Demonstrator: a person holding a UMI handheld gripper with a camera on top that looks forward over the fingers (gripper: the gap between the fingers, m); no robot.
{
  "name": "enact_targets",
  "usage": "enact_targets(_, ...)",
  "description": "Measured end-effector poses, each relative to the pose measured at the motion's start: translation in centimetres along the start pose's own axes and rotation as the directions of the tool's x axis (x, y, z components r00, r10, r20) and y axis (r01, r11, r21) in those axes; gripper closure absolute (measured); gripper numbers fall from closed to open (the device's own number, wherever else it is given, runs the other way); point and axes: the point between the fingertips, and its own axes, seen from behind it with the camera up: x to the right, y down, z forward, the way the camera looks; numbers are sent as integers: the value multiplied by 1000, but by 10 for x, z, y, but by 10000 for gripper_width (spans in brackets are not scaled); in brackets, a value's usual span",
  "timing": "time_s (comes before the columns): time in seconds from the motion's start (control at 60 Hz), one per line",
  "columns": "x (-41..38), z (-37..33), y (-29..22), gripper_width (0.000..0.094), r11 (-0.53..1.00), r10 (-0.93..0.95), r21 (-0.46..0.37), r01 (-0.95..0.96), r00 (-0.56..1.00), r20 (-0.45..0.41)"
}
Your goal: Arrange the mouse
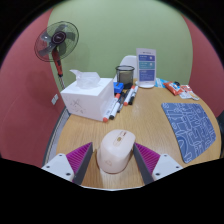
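Mouse [115, 151] sits low in the frame's centre on your desk [150, 125], between your hand-held gripper's [114, 160] wide-spread fingers, untouched.

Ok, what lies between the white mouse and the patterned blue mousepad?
Gripper view: only bare wooden tabletop separates the white mouse, standing between the open gripper fingers, from the patterned blue mousepad.

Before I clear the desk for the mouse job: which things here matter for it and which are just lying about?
For the job:
- mouse, between the gripper fingers, which look open with gaps either side
- patterned mouse mat

Lying about:
- tissue box
- pen holder
- markers
- fan
- white carton
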Motion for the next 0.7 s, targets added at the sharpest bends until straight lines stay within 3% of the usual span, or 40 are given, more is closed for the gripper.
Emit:
enact_targets(0.083, -2, 12, -7, 158, 999, -32, 2, 32, 999, 3)
enact_targets(0.133, 0, 16, -10, 259, 998, -64, 3, 64, 998, -14)
enact_targets(0.15, 0, 18, -11, 337, 997, -74, 8, 74, 997, -18)
enact_targets(0.35, -4, 24, -18, 500, 994, -106, 31, 107, 994, -21)
enact_targets(0.517, -19, 2, -27, 540, 986, -161, 56, 160, 987, 14)
enact_targets(0.7, -39, -96, -122, 541, 963, -136, 251, 103, 984, 116)
